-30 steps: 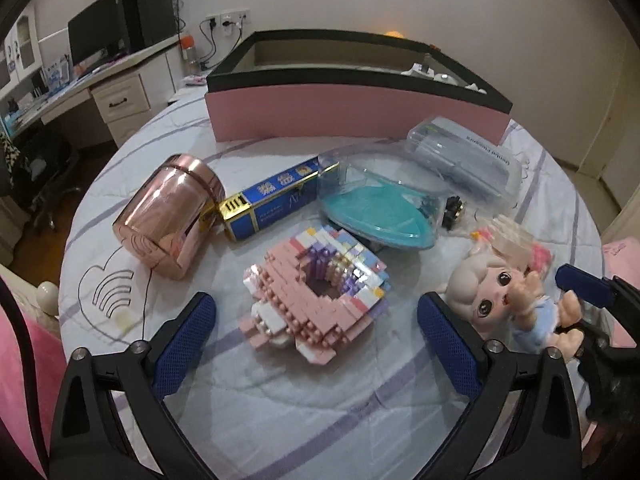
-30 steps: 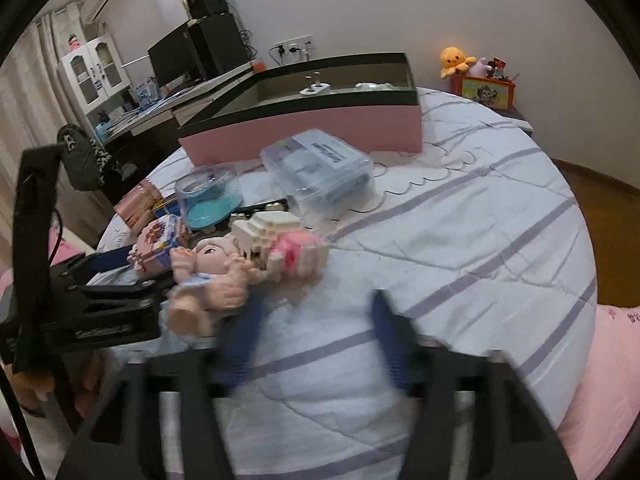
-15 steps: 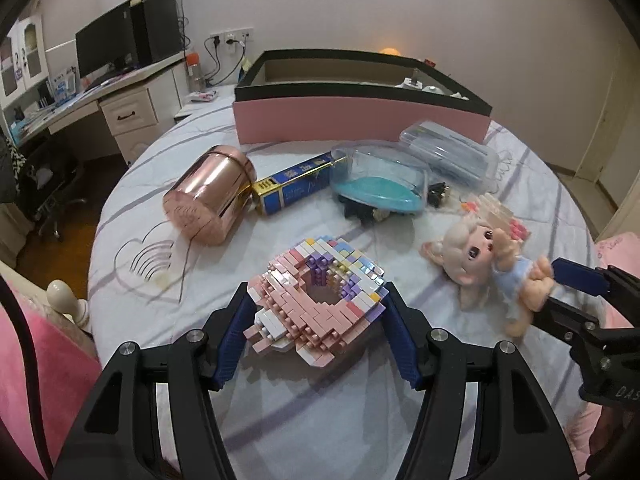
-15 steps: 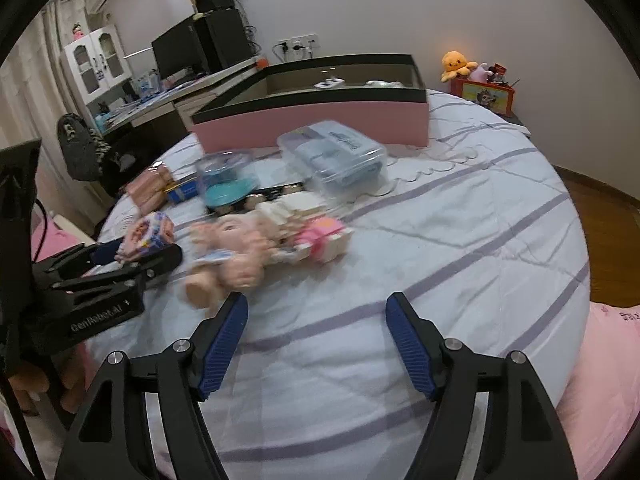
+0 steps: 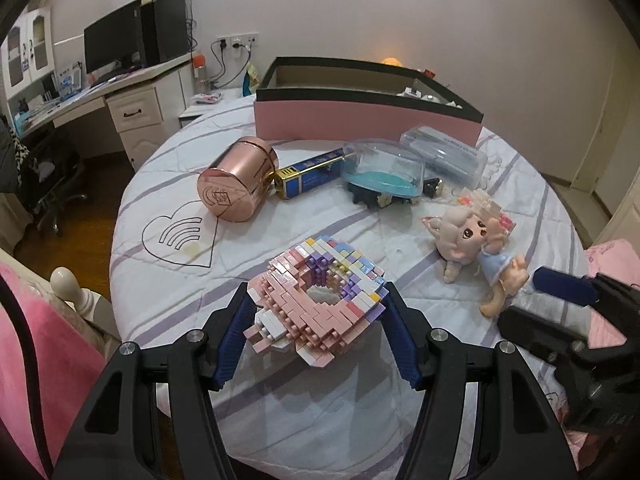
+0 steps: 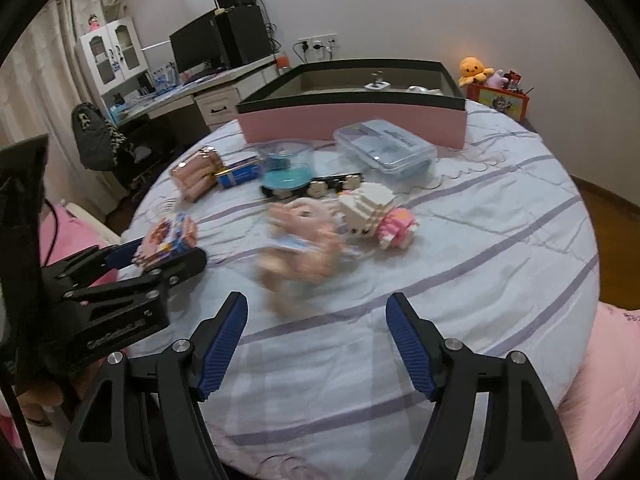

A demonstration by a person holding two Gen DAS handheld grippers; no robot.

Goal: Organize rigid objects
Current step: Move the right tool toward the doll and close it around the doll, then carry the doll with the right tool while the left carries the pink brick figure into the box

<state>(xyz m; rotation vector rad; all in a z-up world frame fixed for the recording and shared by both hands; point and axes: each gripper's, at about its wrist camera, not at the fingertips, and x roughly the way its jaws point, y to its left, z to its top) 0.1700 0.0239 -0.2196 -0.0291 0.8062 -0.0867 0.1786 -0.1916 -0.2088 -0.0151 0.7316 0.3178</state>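
Observation:
My left gripper is shut on a pink and pastel brick-built donut and holds it above the round bed; it also shows in the right wrist view. My right gripper is open and empty, just short of a small doll in a blue dress, which is blurred there and lies to the right in the left wrist view. A pink box with a black rim stands open at the back.
On the bed lie a copper tin, a blue and gold carton, a clear dome with a teal base, a clear plastic case and a white and pink brick figure. A desk stands left.
My left gripper closed on the brick donut and lifted it off the bed. My right gripper pulled back from the doll, which now lies free and further away.

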